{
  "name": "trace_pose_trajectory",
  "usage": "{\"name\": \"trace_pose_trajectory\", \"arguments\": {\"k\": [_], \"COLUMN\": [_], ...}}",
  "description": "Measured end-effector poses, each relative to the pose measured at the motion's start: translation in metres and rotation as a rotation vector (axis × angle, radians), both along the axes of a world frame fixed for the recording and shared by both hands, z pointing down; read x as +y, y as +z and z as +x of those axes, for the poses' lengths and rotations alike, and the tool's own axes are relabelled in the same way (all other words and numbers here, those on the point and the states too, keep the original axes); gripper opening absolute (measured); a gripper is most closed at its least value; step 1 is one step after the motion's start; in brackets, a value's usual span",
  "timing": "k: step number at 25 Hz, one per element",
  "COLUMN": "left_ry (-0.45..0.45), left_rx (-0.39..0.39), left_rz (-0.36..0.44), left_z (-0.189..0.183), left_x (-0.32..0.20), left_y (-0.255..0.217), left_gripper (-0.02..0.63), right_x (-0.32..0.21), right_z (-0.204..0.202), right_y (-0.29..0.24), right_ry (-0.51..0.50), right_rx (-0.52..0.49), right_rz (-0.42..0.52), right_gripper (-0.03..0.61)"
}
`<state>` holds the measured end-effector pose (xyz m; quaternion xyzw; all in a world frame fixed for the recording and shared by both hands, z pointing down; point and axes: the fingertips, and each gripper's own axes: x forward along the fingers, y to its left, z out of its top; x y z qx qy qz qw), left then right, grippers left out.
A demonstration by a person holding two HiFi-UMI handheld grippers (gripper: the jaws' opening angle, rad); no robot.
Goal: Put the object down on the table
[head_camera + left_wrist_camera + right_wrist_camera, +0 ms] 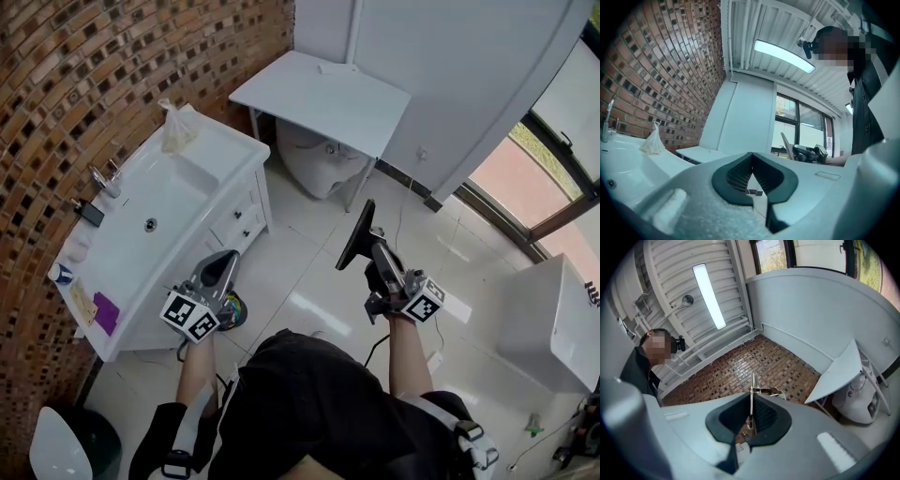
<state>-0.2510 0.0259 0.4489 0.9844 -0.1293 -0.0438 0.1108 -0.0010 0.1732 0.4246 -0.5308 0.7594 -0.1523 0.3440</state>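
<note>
My right gripper is shut on the lower edge of a thin dark flat board with a metal clip. The board stands edge-on and upright above the tiled floor. The white table stands against the far wall, well ahead of both grippers and apart from the board. My left gripper hovers beside the vanity front, its pads meeting at the tips with nothing between them. The table also shows low in the left gripper view.
A white vanity with a basin, a faucet and a plastic bag runs along the brick wall at left. A toilet sits under the table. A white box stands at right, a bin at bottom left.
</note>
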Motion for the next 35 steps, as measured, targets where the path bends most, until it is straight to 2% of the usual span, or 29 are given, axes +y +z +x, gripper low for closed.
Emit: {"name": "trace_pose_trajectory", "arguments": {"k": [6,12,22,29,35], "left_ry": [0.099,0.133,0.205,0.251,0.267], "left_rx": [-0.001,-0.024,-0.023,-0.036,-0.031], "left_rz": [0.006,-0.001,-0.040,-0.063,-0.059], "left_z": [0.063,0.097,0.160,0.180,0.200], "left_x": [0.016,0.026,0.061,0.070,0.041], "left_y": [-0.005,-0.002,0.010,0.019,0.028], "left_gripper": [0.000,0.000,0.000,0.000,0.000], "right_x": [0.026,0.043,0.086,0.094,0.072], "right_z": [0.038,0.063,0.108,0.127,0.137], "right_y": [0.004,0.006,0.011,0.025,0.025], "right_ry": [0.051,0.084,0.133,0.168,0.179], "right_rx": [0.029,-0.006,-0.007,-0.053,-0.016], "right_rz": [-0.017,-0.007,-0.013,-0.030,-0.045], "right_gripper": [0.008,0.008,0.008,0.008,0.008]}}
